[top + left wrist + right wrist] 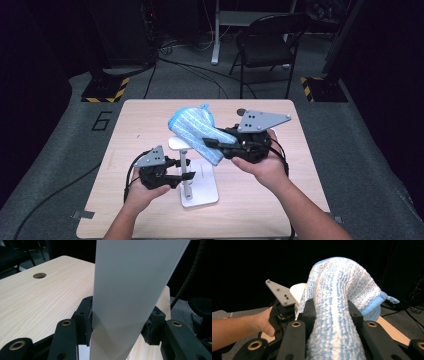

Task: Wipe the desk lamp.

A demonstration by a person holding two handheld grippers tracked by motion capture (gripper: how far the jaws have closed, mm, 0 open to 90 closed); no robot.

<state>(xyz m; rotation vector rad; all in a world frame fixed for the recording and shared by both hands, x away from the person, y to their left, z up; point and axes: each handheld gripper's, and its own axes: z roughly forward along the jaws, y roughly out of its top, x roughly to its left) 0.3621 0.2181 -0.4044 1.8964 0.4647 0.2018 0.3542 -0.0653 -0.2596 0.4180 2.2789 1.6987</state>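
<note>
A blue-and-white striped terry sock [192,127] is draped over the top of a white stand [202,187] at the middle of the table. My right gripper [212,143] comes in from the right and is shut on the sock's lower end; in the right gripper view the sock [342,290] runs up between the pads of that gripper [330,312] and bends over the stand's rounded top [297,291]. My left gripper [186,176] is shut on the stand's upright post, and in the left gripper view the white post [130,290] sits pressed between both pads.
The light wooden table [150,120] has a round cable hole [241,111] near its far edge, behind the right gripper. A black folding chair [272,40] and cables stand on the floor beyond the table. Bare tabletop lies to the left and front.
</note>
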